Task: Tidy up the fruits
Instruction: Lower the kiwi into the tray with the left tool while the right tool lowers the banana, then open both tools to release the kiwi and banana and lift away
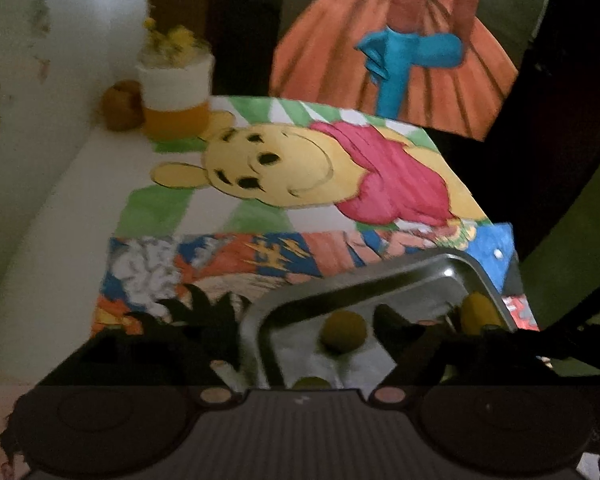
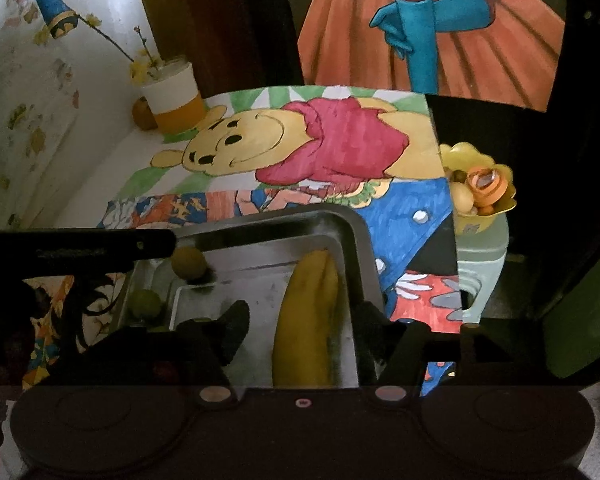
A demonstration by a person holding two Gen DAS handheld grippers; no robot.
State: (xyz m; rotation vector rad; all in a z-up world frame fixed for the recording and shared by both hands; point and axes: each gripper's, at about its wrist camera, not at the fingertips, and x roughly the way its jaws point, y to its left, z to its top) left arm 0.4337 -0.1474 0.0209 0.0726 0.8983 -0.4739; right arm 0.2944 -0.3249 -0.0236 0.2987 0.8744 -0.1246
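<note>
Yellow banana [image 2: 306, 320] lies in the tray [image 2: 356, 240] between my right gripper's [image 2: 300, 320] wide-open, empty fingers. Next I close on it; my left gripper [image 1: 312, 320] hangs open, empty.

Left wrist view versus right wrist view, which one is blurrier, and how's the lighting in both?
Left wrist view: clearly softer, the steel tray and round fruit smeared as if by motion. Right wrist view: sharper, the banana edges fairly crisp. Both: dim, with dark corners, the near gripper bodies almost black, and fisheye bending at the edges.

Yellow banana [image 2: 306, 320] lengthwise in tray [image 2: 356, 240]
</note>
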